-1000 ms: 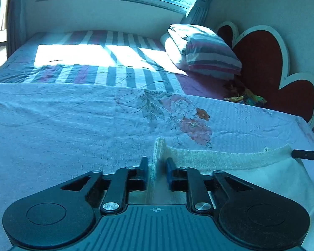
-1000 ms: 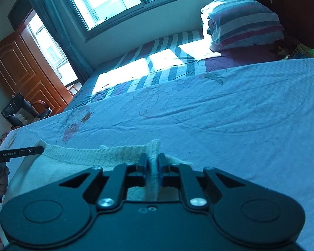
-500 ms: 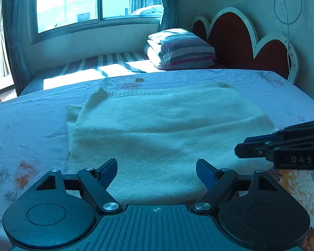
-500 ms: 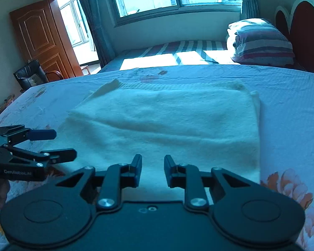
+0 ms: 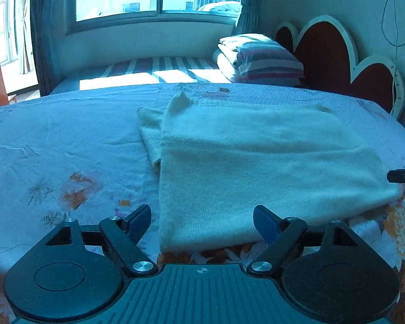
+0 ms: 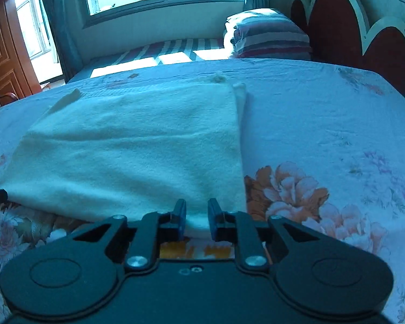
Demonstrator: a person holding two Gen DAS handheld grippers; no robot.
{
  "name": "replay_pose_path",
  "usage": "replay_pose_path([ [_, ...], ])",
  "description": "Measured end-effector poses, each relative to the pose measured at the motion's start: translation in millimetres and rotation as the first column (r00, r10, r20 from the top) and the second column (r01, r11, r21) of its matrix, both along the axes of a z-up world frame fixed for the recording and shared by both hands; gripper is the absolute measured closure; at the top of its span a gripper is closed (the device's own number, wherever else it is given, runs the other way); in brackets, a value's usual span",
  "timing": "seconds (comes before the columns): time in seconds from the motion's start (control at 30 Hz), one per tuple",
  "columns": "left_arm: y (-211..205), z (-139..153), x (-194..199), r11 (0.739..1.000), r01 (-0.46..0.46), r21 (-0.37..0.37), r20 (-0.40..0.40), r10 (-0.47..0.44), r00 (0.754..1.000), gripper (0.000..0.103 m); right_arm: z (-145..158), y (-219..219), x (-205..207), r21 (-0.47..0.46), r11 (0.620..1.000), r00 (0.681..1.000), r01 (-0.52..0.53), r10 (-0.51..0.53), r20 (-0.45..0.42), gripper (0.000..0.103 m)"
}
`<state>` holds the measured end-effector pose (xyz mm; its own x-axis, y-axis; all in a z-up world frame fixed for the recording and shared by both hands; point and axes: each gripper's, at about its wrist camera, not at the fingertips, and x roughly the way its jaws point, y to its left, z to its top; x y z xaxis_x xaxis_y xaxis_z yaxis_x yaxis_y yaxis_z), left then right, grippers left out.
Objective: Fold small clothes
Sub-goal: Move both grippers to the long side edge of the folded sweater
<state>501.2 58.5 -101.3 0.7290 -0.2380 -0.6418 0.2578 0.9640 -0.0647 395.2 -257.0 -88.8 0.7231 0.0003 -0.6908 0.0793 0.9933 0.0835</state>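
Now your left gripper [image 5: 202, 220] stands spread wide. Your right gripper [image 6: 196, 222], just widening, stays narrowly parted. Neither pinches the sweater [image 5: 256, 162], so the fold rests flat.

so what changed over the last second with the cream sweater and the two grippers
Both let go of the cream sweater: each pinched its ribbed edge a second ago. The left hand-held gripper now stands wide open, the right hand-held gripper has just been opening, and both have drawn back to the near edge. The bedspread is unchanged.
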Motion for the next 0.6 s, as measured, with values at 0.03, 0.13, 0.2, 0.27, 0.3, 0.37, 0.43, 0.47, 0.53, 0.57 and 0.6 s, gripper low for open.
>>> replay_pose_path([
  [0.03,-3.0,2.2,11.4,1.0,-0.002,0.005,0.005,0.002,1.0,0.02,7.2,-1.1,1.4,-0.008,1.0,0.999,-0.01,0.011,0.041,0.072],
  [0.13,-15.7,10.3,59.9,0.999,0.036,0.02,0.015,-0.036,0.999,0.02,18.4,-11.6,31.6,0.026,1.0,0.998,-0.009,0.008,0.056,0.075],
  [0.2,-24.4,16.9,94.0,0.998,0.062,0.028,0.023,-0.062,0.998,0.031,21.5,-21.5,63.1,0.027,1.0,0.998,-0.001,-0.001,0.063,0.077],
  [0.27,-34.4,19.5,128.3,0.996,0.086,0.016,0.013,-0.086,0.996,0.042,21.7,-29.7,93.0,0.026,1.0,0.998,-0.01,0.008,0.07,0.081],
  [0.3,-39.2,17.8,146.2,0.995,0.097,0.002,0.006,-0.097,0.995,0.042,20.6,-33.0,107.5,0.029,0.999,0.996,-0.014,0.011,0.084,0.082],
  [0.37,-54.8,8.1,174.7,0.991,0.113,0.067,-0.011,-0.112,0.994,0.042,14.0,-40.0,139.2,0.014,1.0,0.996,-0.011,0.009,0.09,0.083],
  [0.43,-65.1,-4.4,196.8,0.988,0.118,0.102,-0.023,-0.116,0.993,0.042,6.0,-44.1,166.4,0.019,0.999,0.995,-0.027,0.025,0.092,0.083],
  [0.47,-67.4,-10.8,203.9,0.988,0.121,0.1,-0.039,-0.117,0.992,0.042,3.0,-45.0,177.2,0.016,0.999,0.996,-0.035,0.033,0.086,0.084],
  [0.53,-66.7,-17.7,208.5,0.991,0.095,0.091,-0.029,-0.093,0.995,0.042,-1.7,-46.8,194.9,0.017,0.998,0.995,-0.053,0.051,0.081,0.084],
  [0.57,-65.0,-18.5,209.5,0.994,0.077,0.073,-0.028,-0.075,0.997,0.042,-4.5,-48.3,200.9,0.018,0.998,0.995,-0.066,0.065,0.078,0.088],
  [0.6,-62.3,-18.8,210.0,0.996,0.068,0.061,-0.027,-0.066,0.997,0.042,-9.3,-50.1,206.1,-0.004,0.999,0.997,-0.053,0.053,0.057,0.088],
])
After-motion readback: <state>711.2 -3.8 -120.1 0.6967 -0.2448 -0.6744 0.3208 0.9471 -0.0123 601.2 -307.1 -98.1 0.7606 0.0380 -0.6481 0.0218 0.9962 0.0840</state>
